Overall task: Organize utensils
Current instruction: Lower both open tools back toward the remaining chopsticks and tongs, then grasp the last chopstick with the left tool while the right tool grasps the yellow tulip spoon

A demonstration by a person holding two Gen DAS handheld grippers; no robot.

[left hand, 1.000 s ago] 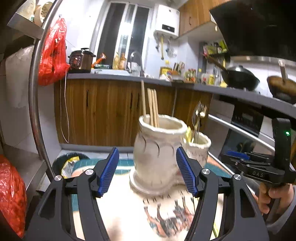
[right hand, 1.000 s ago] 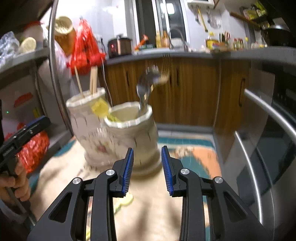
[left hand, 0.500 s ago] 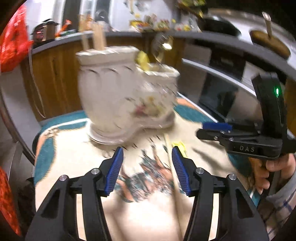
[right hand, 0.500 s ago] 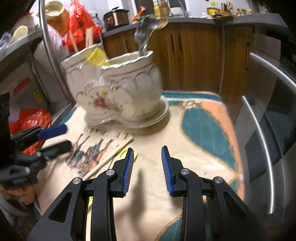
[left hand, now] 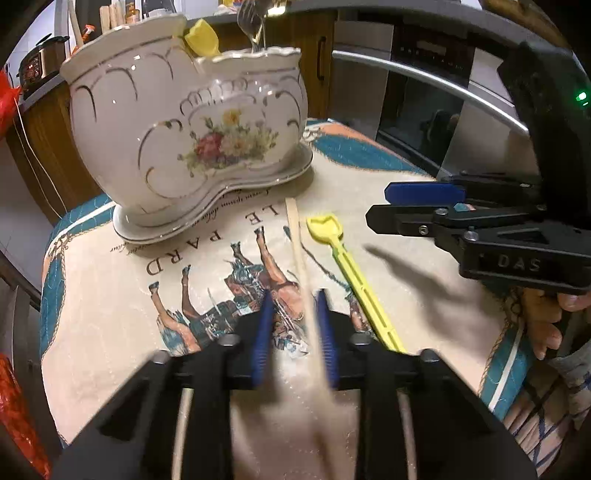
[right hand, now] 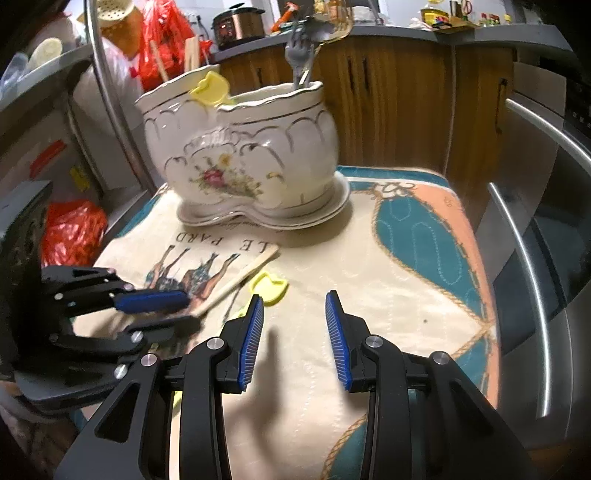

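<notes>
Your left gripper (left hand: pixel 293 332) has dropped from the white floral ceramic holder (left hand: pixel 192 144) and straddles the pale wooden chopstick (left hand: pixel 299 258), jaws narrowed, clamp unconfirmed. Right gripper (right hand: pixel 293 332) hangs open, empty; yellow plastic spoon (left hand: pixel 343 266) at 3 o'clock of the stick comes next.

A printed cloth (right hand: pixel 406 280) with horses and teal patches covers the table. Behind it run wooden cabinets (right hand: pixel 399 99) under a grey counter, where a rice cooker (right hand: pixel 236 22) sits beside a red bag (right hand: pixel 162 40). Another red bag (right hand: pixel 72 236) lies low at the left. An oven (left hand: pixel 417 92) with a steel handle stands at the right.
</notes>
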